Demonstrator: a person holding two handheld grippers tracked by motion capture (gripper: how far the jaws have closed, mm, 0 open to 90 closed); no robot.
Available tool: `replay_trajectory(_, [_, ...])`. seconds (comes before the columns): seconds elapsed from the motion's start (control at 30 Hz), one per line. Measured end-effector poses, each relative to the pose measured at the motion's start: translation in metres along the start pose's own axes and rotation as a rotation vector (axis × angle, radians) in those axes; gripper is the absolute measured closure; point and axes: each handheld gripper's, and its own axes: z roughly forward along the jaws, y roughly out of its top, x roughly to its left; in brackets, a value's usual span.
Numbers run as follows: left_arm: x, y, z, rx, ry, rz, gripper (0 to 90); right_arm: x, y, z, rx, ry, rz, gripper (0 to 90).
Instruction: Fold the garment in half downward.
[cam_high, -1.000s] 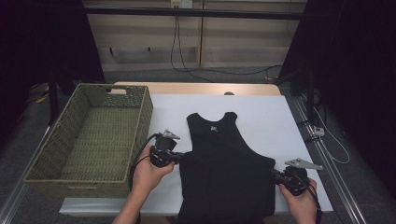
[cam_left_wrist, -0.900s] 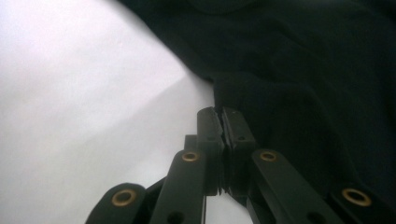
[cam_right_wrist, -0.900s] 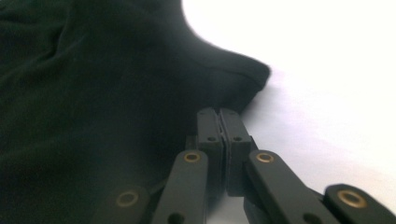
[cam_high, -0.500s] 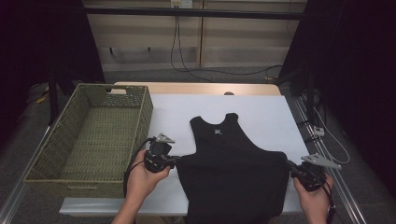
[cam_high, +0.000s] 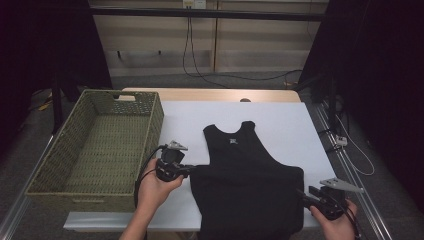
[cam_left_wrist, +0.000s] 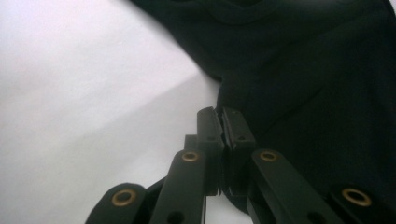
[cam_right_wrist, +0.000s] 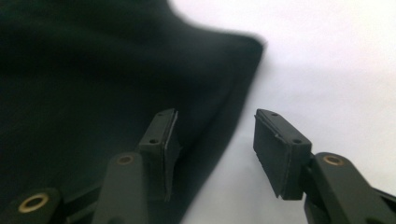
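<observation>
A black tank top (cam_high: 245, 170) lies on the white table (cam_high: 290, 125), its neck toward the far side and its lower part doubled over into a wide dark block. My left gripper (cam_high: 192, 169) meets the left corner of that block. In the left gripper view its jaws (cam_left_wrist: 219, 116) are pressed together at the edge of the cloth (cam_left_wrist: 303, 70). My right gripper (cam_high: 302, 196) sits at the right corner. Its jaws have just been opening and now stand apart (cam_right_wrist: 215, 135), with the cloth's edge (cam_right_wrist: 93, 70) lying under the left finger (cam_right_wrist: 161, 135), not pinched.
A woven green basket (cam_high: 155, 125) stands at the table's left, close to my left hand. The table's right edge with a metal rail (cam_high: 350, 170) runs just past my right hand. Cables hang at the back wall.
My right hand has slid to the right, away from the garment, and its jaws have opened and let go of the cloth. The left hand has stayed in place, still shut.
</observation>
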Motion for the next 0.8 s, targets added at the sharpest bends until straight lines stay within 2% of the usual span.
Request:
replay_trajectory(0.07, [-0.002, 0.003, 0.0, -0.003, -0.003, 0.006, 87.4, 0.006, -0.003, -0.003, 0.02, 0.006, -0.008, 51.7])
replay_trajectory(0.13, [-0.002, 0.006, 0.0, -0.013, -0.014, 0.001, 87.4, 0.01, -0.006, -0.002, 0.049, 0.026, -0.014, 58.9])
replay_trajectory(0.17, [-0.002, 0.007, 0.0, -0.014, -0.016, 0.006, 87.4, 0.014, -0.009, -0.001, 0.03, 0.016, -0.032, 69.9])
replay_trajectory(0.2, [-0.002, 0.008, 0.0, -0.02, -0.021, 0.001, 87.4, 0.016, -0.009, -0.002, 0.036, 0.044, -0.034, 84.7])
replay_trajectory(0.23, [-0.002, 0.01, -0.001, -0.025, -0.024, 0.001, 87.4, 0.016, -0.008, -0.004, 0.04, 0.077, -0.02, 87.3])
replay_trajectory(0.27, [-0.002, 0.011, -0.001, -0.029, -0.027, 0.0, 87.4, 0.017, -0.008, -0.004, 0.043, 0.056, -0.028, 87.9])
replay_trajectory(0.33, [-0.002, 0.013, -0.001, -0.029, -0.029, 0.004, 87.4, 0.013, -0.006, -0.005, 0.038, 0.049, -0.021, 88.6])
replay_trajectory(0.37, [-0.002, 0.013, -0.001, -0.028, -0.028, 0.006, 87.4, 0.009, -0.005, -0.006, 0.026, 0.032, -0.026, 88.7])
replay_trajectory(0.43, [-0.002, 0.014, 0.0, -0.03, -0.028, 0.003, 87.4, -0.002, -0.003, -0.008, 0.0, 0.01, -0.003, 88.8])
replay_trajectory(0.5, [-0.002, 0.014, 0.0, -0.029, -0.029, 0.003, 87.5, -0.01, -0.002, -0.007, 0.0, -0.032, -0.007, 88.8])
replay_trajectory(0.53, [-0.002, 0.015, 0.0, -0.028, -0.034, 0.002, 87.5, -0.014, -0.003, -0.006, -0.01, -0.028, 0.005, 88.5])
replay_trajectory(0.57, [-0.003, 0.015, 0.001, -0.029, -0.031, 0.005, 87.5, -0.017, -0.004, -0.003, -0.015, -0.019, -0.003, 87.1])
replay_trajectory(0.6, [-0.003, 0.015, 0.002, -0.025, -0.025, 0.006, 87.4, -0.016, -0.005, -0.001, -0.011, -0.031, -0.018, 81.8])
replay_trajectory(0.63, [-0.004, 0.015, 0.003, -0.025, -0.024, 0.003, 87.4, -0.014, -0.006, 0.0, -0.025, -0.055, -0.026, 70.0])
replay_trajectory(0.67, [-0.004, 0.015, 0.004, -0.023, -0.029, 0.005, 87.4, -0.011, -0.004, 0.0, -0.025, -0.066, -0.035, 65.9])
replay_trajectory(0.73, [-0.004, 0.015, 0.005, -0.018, -0.024, 0.008, 87.4, -0.001, 0.0, -0.002, -0.047, -0.06, -0.061, 57.2])
replay_trajectory(0.8, [-0.004, 0.015, 0.007, -0.015, -0.021, 0.006, 87.4, 0.012, 0.005, -0.004, -0.067, -0.025, -0.078, 54.9])
